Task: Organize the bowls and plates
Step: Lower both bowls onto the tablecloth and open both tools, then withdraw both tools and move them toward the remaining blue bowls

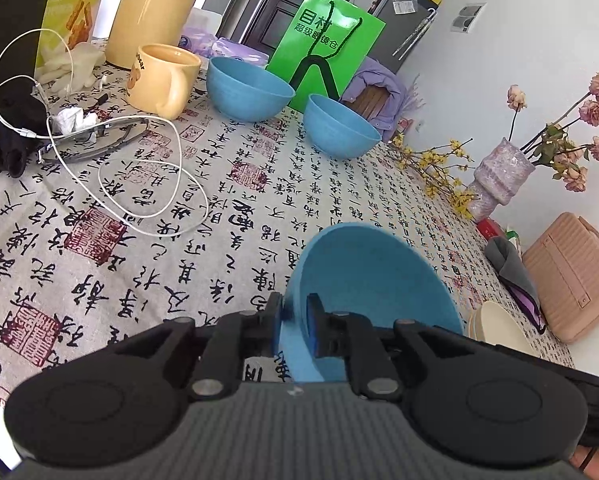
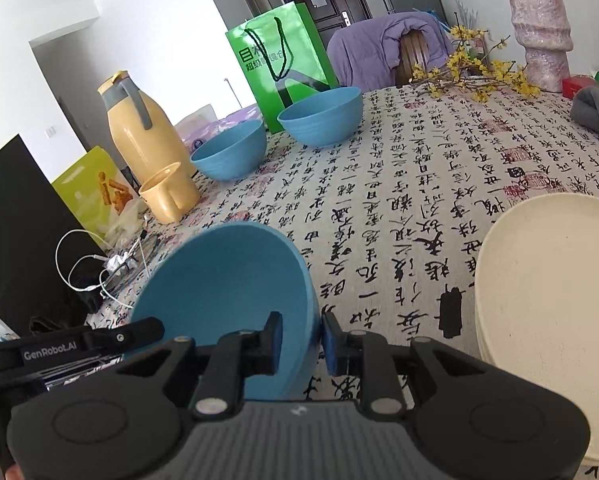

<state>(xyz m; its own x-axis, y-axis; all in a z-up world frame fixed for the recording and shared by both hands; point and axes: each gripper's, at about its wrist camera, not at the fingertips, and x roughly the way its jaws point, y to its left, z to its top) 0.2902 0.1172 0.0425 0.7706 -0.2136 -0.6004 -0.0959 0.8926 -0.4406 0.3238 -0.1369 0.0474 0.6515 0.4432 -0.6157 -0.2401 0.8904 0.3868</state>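
Observation:
A blue bowl [image 1: 379, 292] is tilted above the calligraphy tablecloth. My left gripper [image 1: 295, 320] is shut on its left rim. The same bowl [image 2: 227, 292] shows in the right wrist view, where my right gripper [image 2: 301, 340] has its jaws around the right rim, closed on it. Two more blue bowls stand at the far side: one [image 1: 247, 88] near the mug, one [image 1: 339, 126] by the green bag; they also show in the right wrist view [image 2: 231, 150] [image 2: 321, 116]. A stack of cream plates [image 2: 551, 304] lies at the right, also in the left wrist view [image 1: 499, 328].
A yellow mug [image 1: 163, 80], a yellow jug [image 1: 151, 8], a green paper bag [image 1: 327, 48], white cables [image 1: 139, 184] and glasses [image 1: 95, 140] lie at the far left. A vase with flowers [image 1: 499, 176], a pink case [image 1: 571, 276] and grey cloth [image 1: 511, 264] sit at the right.

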